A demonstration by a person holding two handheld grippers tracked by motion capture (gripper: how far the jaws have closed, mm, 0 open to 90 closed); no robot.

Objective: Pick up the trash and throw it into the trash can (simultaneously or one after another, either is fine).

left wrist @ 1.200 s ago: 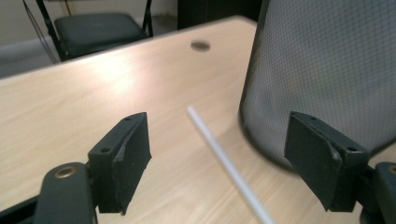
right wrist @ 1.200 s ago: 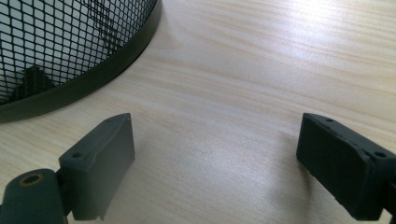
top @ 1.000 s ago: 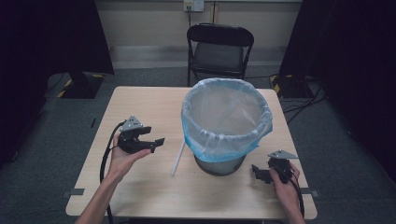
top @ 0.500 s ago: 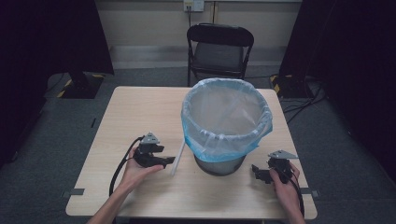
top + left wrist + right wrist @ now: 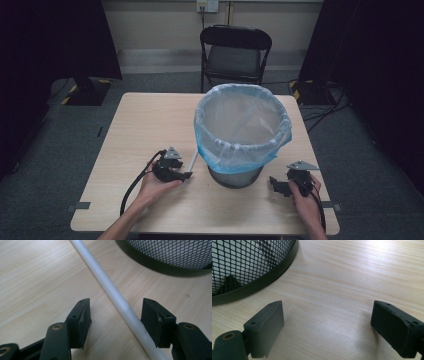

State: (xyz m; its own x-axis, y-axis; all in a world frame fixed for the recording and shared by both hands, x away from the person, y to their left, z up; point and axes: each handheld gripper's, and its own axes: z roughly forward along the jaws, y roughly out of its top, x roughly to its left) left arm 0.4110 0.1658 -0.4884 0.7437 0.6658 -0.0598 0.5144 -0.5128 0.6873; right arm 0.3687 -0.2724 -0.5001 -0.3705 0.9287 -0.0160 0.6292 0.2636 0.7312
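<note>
Here a thin white plastic rod (image 5: 117,298) lies flat on the pale wooden table (image 5: 145,125), just beside the black mesh bin with a blue liner (image 5: 241,131). The left gripper (image 5: 115,312) straddles it, jaws apart, rod nearer one jaw. The right gripper (image 5: 327,325) gapes wide over bare tabletop near the bin's base.

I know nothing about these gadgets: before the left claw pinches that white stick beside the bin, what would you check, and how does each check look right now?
1. Left gripper open: ok.
2. White rod between its jaws: ok, though it lies nearer one jaw.
3. Rod flat on the wooden table: ok.
4. Rod clear of the mesh wastebasket: ok in the left gripper view; its far end cannot be told.
5. Right gripper open, holding nothing, out of the way: ok.
</note>
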